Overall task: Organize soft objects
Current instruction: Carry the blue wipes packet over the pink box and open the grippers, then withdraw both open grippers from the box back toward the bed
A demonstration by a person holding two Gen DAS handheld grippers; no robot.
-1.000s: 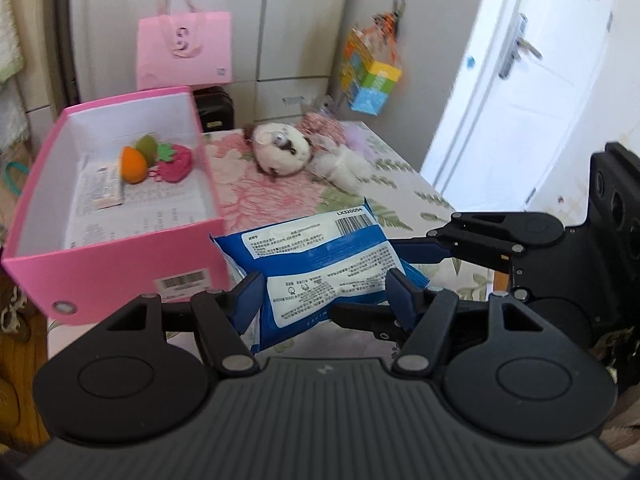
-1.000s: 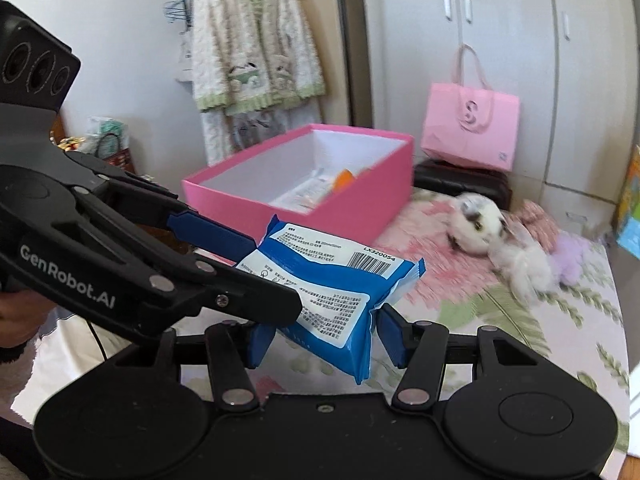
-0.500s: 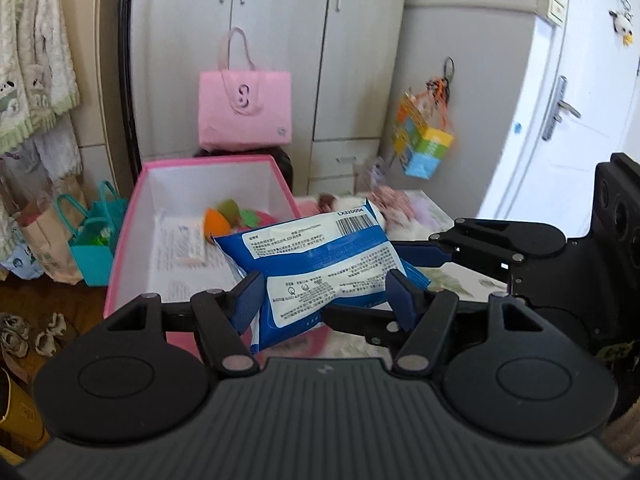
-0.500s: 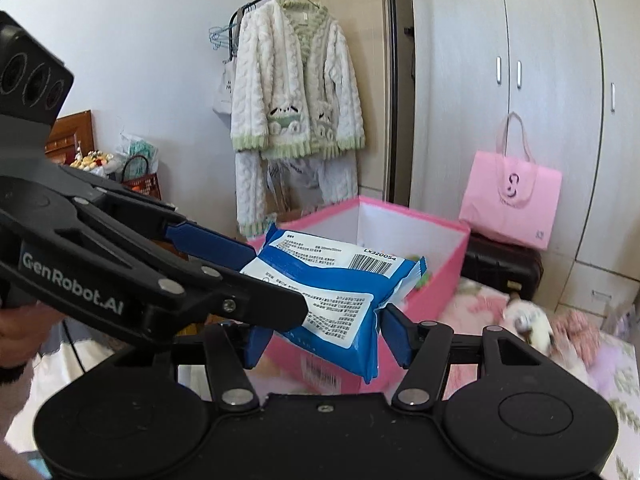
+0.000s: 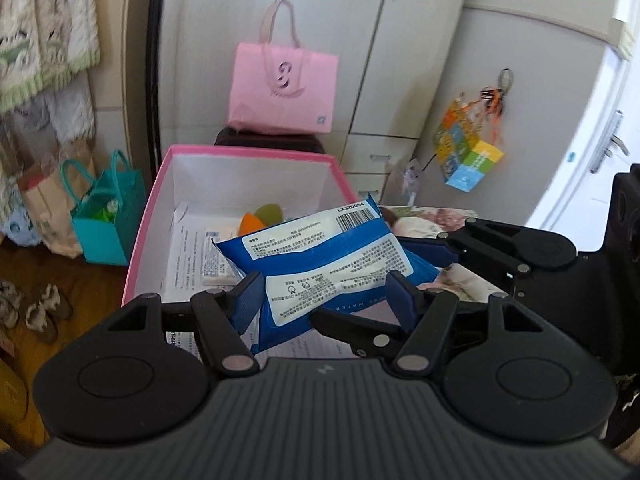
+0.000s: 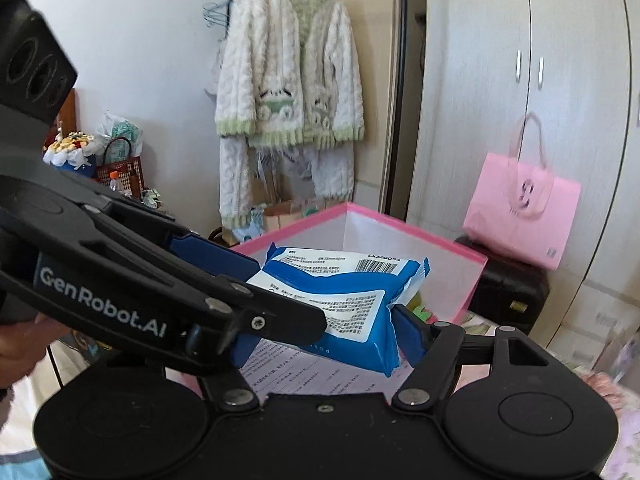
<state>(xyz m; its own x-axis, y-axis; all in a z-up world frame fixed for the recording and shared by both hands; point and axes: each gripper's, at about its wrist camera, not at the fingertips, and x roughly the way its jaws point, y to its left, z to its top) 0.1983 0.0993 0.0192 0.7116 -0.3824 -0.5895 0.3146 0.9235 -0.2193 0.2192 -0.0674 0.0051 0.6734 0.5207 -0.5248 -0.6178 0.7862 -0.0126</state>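
both claws grip the same blue packet: the left claw is closed on its near end, and the right claw pinches it from the other side. the packet hangs in the air over the open pink box, above the printed paper on the box floor. to do this step well, i think the two claws should come down together inside the walls, keep the packet flat, and let go at the same moment, beside the orange and green soft toys and not on them. the box seems to stand on a surface with a flower cloth; whether it is a bed or a bench i cannot tell. behind are a white wardrobe, a pink bag, and a fluffy cardigan on a hanger.
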